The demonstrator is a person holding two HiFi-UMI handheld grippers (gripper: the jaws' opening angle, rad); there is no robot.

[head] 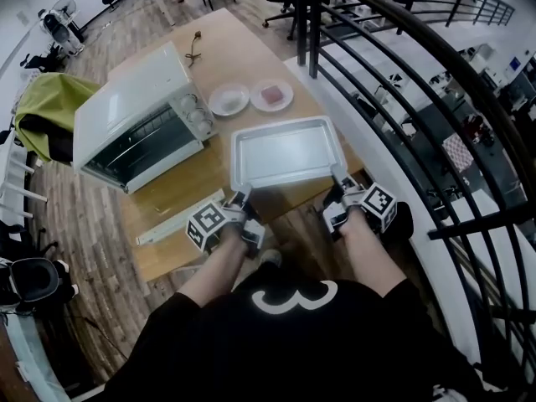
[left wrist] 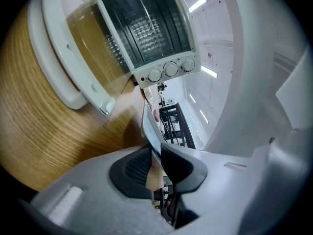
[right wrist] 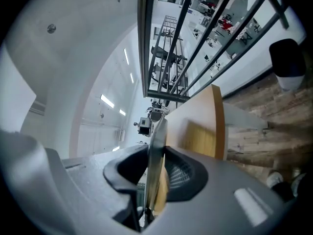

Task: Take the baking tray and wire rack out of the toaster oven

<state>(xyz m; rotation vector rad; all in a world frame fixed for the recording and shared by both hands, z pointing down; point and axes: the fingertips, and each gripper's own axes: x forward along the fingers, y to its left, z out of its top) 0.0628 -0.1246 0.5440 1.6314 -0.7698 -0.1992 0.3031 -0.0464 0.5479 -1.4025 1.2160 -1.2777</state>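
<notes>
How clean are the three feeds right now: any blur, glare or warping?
Head view: sharp, evenly lit, railing bowed by the lens, no glare on the baking tray. Left gripper view: strong fisheye, dark corners, toaster oven curved, tray rim soft up close. Right gripper view: tray edge blurred, ceiling lights bright.

Wooden table [head: 209, 53] – white toaster oven [head: 126, 111] on its left part, door dropped open toward the near edge. Right of it two small plates side by side, one empty [head: 229, 100], one with a pink item [head: 271, 95]. Baking tray [head: 285, 151] over the near right part – can't tell if it rests on the wood; small dark cord [head: 194, 47] at the far end.
</notes>
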